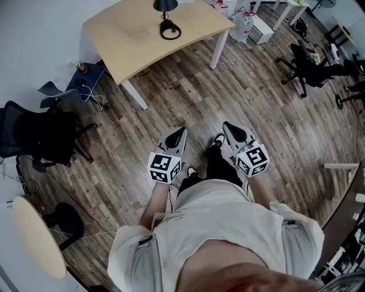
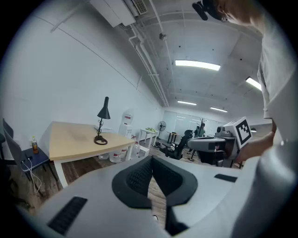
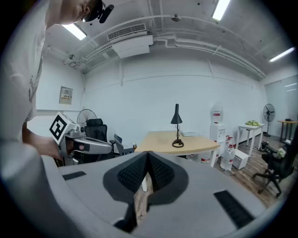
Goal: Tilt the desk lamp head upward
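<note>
A black desk lamp [image 1: 166, 16] stands at the far side of a light wooden desk [image 1: 137, 40], with its cone head [image 1: 165, 5] over a ring base [image 1: 170, 30]. The lamp [image 2: 102, 123] appears far ahead in the left gripper view, and the right gripper view shows the lamp [image 3: 176, 126] with its head pointing down. My left gripper [image 1: 182, 132] and right gripper [image 1: 226, 125] are held side by side above the floor, well short of the desk. Both are shut with nothing between the pads. Close up, the left gripper [image 2: 151, 161] and right gripper [image 3: 146, 156] have their jaws together.
A black office chair [image 1: 39, 135] stands at the left, and a blue chair [image 1: 85, 78] holding a bottle is beside the desk. A round tabletop [image 1: 37, 235] lies at lower left. Water bottles [image 1: 242, 25] and another office chair [image 1: 311, 65] are at the right. Wood floor [image 1: 194, 91] lies between me and the desk.
</note>
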The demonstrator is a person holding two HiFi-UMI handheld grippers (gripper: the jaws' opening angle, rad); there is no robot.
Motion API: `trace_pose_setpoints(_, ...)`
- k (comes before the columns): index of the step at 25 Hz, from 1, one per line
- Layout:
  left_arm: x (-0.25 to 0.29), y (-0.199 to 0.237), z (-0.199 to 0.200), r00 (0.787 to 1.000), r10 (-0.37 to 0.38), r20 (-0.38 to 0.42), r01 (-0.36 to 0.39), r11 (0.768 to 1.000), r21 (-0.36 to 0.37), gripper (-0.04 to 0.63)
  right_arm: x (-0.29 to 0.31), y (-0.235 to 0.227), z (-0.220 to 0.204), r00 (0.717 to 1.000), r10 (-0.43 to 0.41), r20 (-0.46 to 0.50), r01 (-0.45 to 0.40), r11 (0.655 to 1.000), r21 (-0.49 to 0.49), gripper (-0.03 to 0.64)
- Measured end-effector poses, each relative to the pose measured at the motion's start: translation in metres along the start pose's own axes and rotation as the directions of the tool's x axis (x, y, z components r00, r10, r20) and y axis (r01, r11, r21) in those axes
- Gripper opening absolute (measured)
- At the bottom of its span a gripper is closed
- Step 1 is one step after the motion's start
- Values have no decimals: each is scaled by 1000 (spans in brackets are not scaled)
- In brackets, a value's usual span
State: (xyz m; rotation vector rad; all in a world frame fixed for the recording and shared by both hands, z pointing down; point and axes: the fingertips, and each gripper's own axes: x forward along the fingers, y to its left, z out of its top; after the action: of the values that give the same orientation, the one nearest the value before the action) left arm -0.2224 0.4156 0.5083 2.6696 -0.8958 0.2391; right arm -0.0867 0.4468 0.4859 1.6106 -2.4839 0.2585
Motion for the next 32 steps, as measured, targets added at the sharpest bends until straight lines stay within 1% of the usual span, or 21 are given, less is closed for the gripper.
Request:
trace_pose_setpoints(10, 37, 19, 9, 999, 22, -33, -22, 1000, -5, 14, 34, -40, 8, 1000, 6, 15, -6, 1000, 29, -6)
trace_pose_setpoints(16, 80, 34, 36, 999, 31, -34, -31, 999, 12, 14, 68, -79, 11, 999, 23, 26, -24, 999, 32, -5)
trace_pose_setpoints(20, 122, 48, 51, 998, 41, -44, -41, 999, 8, 14, 94, -118, 22, 998, 32, 52, -33, 999, 22, -5)
trace_pose_setpoints(23, 160, 54, 70, 998, 45, -32, -45, 999, 5, 14, 109, -154, 21, 998, 35, 54, -37, 998, 41, -5)
trace_pose_setpoints(28, 220, 68, 104, 998, 65, -4, -65, 997, 35, 14, 139, -207, 23, 995, 79, 57, -81, 996, 34, -5)
trace_pose_setpoints(32, 264, 82, 106, 997, 79, -21, -78, 997, 13, 14, 167, -242, 29, 992, 109, 57, -111, 993, 34, -5)
